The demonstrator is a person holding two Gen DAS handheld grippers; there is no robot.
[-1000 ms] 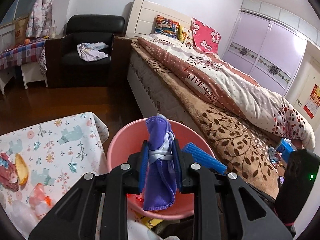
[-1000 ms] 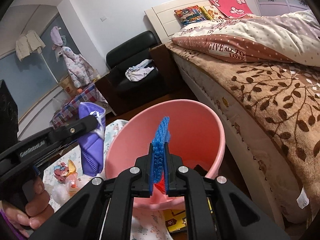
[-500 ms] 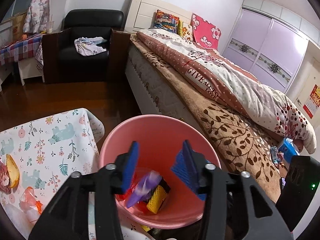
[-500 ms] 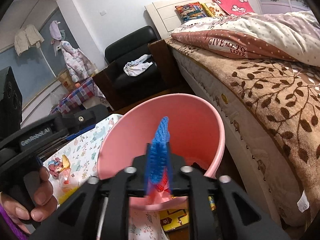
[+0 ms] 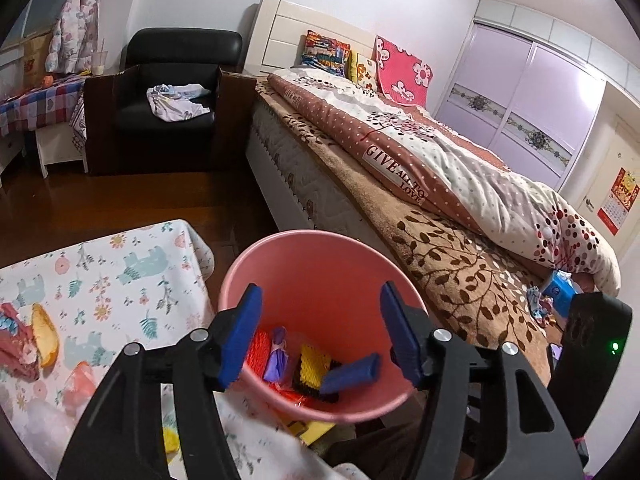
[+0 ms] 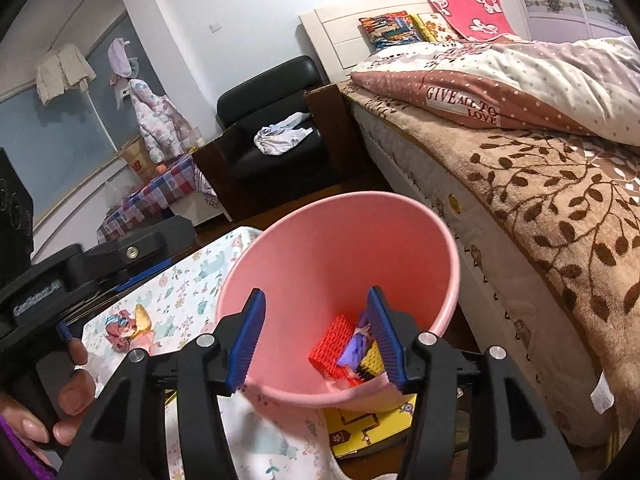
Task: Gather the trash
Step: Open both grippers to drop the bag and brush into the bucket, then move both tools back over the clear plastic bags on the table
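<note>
Now that both jaws gape wide and empty, drop done: left gripper (image 5: 320, 334) released purple wrapper (image 5: 277, 354), right gripper (image 6: 316, 336) released blue foam sleeve (image 5: 350, 374); both in round pink plastic bucket (image 5: 320, 248). Remaining wrappers (image 5: 24, 336) on floral-cloth surface (image 5: 120, 280), left.

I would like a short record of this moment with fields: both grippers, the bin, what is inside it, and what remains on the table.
left gripper: jaws open, empty, above the bin
right gripper: jaws open, empty, above the bin
bin: round pink plastic bucket, upright beside the table
contents: red foam net, purple wrapper, yellow foam net, blue foam piece
table: floral tablecloth, still with crumpled wrappers
</note>
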